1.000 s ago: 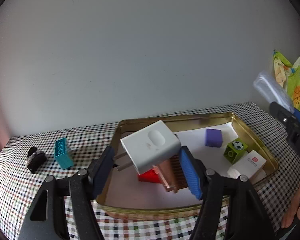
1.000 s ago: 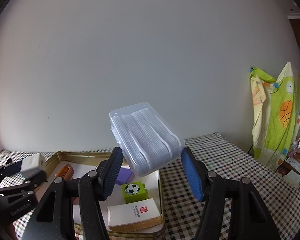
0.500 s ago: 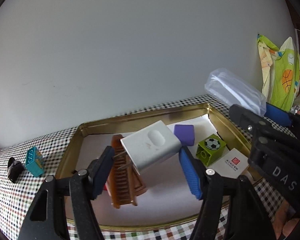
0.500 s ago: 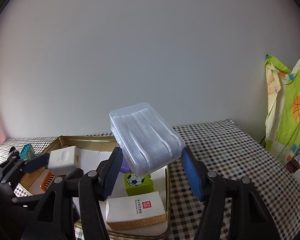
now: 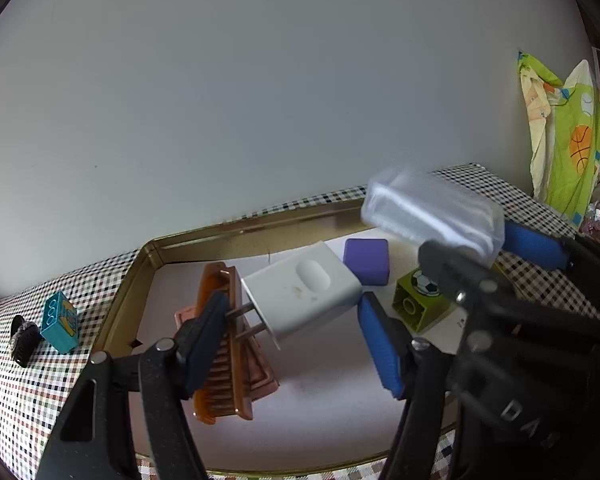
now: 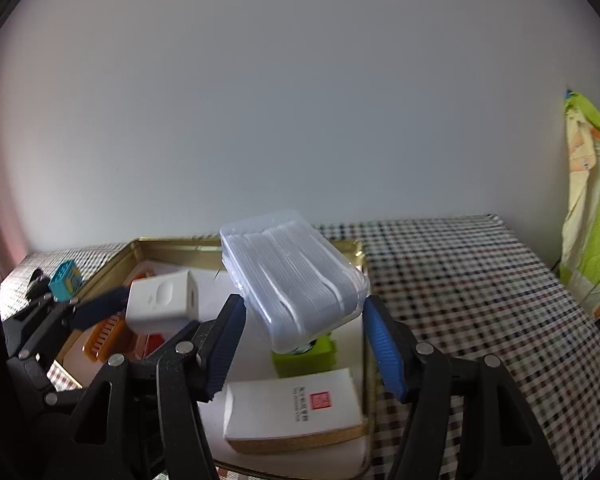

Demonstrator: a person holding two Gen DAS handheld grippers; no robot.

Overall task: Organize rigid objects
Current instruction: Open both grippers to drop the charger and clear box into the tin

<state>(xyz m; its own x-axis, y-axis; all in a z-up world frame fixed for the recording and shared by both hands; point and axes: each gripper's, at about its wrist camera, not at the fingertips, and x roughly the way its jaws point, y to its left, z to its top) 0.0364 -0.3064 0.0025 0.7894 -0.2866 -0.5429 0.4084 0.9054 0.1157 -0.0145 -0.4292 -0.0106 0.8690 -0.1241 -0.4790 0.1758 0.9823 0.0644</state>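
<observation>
My left gripper [image 5: 296, 320] is shut on a white plug adapter [image 5: 300, 290] and holds it over the gold tray [image 5: 236, 232]; the adapter also shows in the right wrist view [image 6: 162, 302]. My right gripper [image 6: 304, 332] is shut on a clear plastic box [image 6: 294, 276] above the tray's right part; the box also shows in the left wrist view [image 5: 432, 210]. In the tray lie an orange comb [image 5: 220, 344], a purple block [image 5: 367, 255], a green football brick [image 5: 420, 300] and a white cork-edged box [image 6: 292, 412].
A teal brick [image 5: 60, 322] and a small black object [image 5: 23, 338] lie on the checked tablecloth [image 6: 480, 280] left of the tray. A grey wall stands close behind. A green and yellow patterned cloth [image 5: 564, 136] hangs at the far right.
Both grippers have moved in over the tray with their loads. The right gripper with the clear box has come closer to the left gripper.
</observation>
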